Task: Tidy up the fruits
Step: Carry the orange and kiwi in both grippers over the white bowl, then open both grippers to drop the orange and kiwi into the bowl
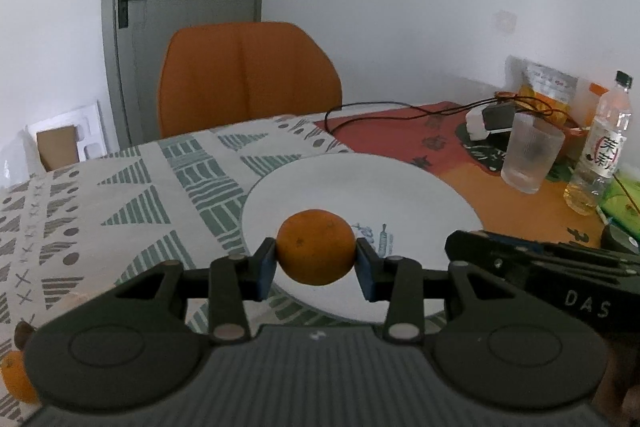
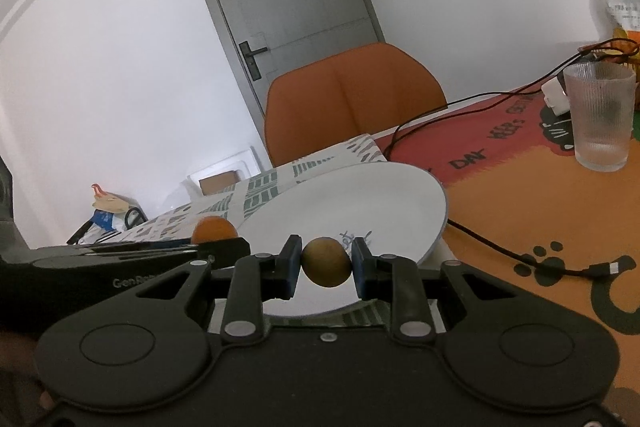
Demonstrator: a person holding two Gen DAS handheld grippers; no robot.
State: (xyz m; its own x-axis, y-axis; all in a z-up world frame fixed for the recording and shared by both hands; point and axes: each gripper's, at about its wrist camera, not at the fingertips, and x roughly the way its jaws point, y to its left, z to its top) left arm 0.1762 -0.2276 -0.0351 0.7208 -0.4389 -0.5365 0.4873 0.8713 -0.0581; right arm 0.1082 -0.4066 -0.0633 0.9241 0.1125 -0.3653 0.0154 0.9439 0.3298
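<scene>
Left gripper (image 1: 316, 259) clamped an orange (image 1: 316, 247) above the white plate (image 1: 360, 187), right gripper (image 2: 326, 263) pinched a brownish-green fruit (image 2: 326, 262) over it, a glass (image 2: 600, 115) stood well apart.

At frame centre we see the table (image 1: 120, 187) under patterned cloth, bearing a white plate (image 1: 352, 183); at right, a ribbed glass (image 1: 530, 155), bottle (image 1: 600, 147) and cable (image 2: 500, 251).

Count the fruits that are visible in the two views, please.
3. One orange in the left gripper over the plate; one brownish fruit in the right gripper; another orange on the table, mostly hidden. More may be hidden.
</scene>
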